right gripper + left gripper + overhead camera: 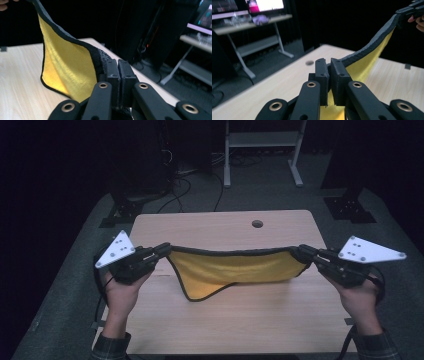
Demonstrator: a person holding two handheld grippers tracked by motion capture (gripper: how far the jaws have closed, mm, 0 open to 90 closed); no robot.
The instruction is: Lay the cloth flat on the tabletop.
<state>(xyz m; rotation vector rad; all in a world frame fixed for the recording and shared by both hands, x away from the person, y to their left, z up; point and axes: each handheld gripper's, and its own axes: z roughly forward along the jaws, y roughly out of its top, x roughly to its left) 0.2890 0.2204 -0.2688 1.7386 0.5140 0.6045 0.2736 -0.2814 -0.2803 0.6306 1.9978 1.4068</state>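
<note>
1. Nearest the high view's camera, two plaid sleeves come in from the bottom edge, each forearm leading up to a hand wrapped around a gripper.
2. The left hand holds the left gripper at the table's left edge; its jaws are pressed together on a corner of the yellow cloth. In the left gripper view the two black jaws of the left gripper meet on the cloth's dark hem, with yellow fabric showing below them.
3. The right hand holds the right gripper at the table's right edge, its jaws likewise clamped on the opposite corner. In the right gripper view the right gripper pinches the thick black edging, and the yellow cloth hangs to its left.
4. The cloth is stretched between the two grippers above the wooden table. Its black-trimmed top edge runs nearly straight from one to the other, while the lower part sags, with one corner drooping towards the tabletop at lower left.
5. Farther on, a round hole sits near the table's far edge.
6. Beyond the table, a white metal stand and loose cables rest on the dark floor.
</note>
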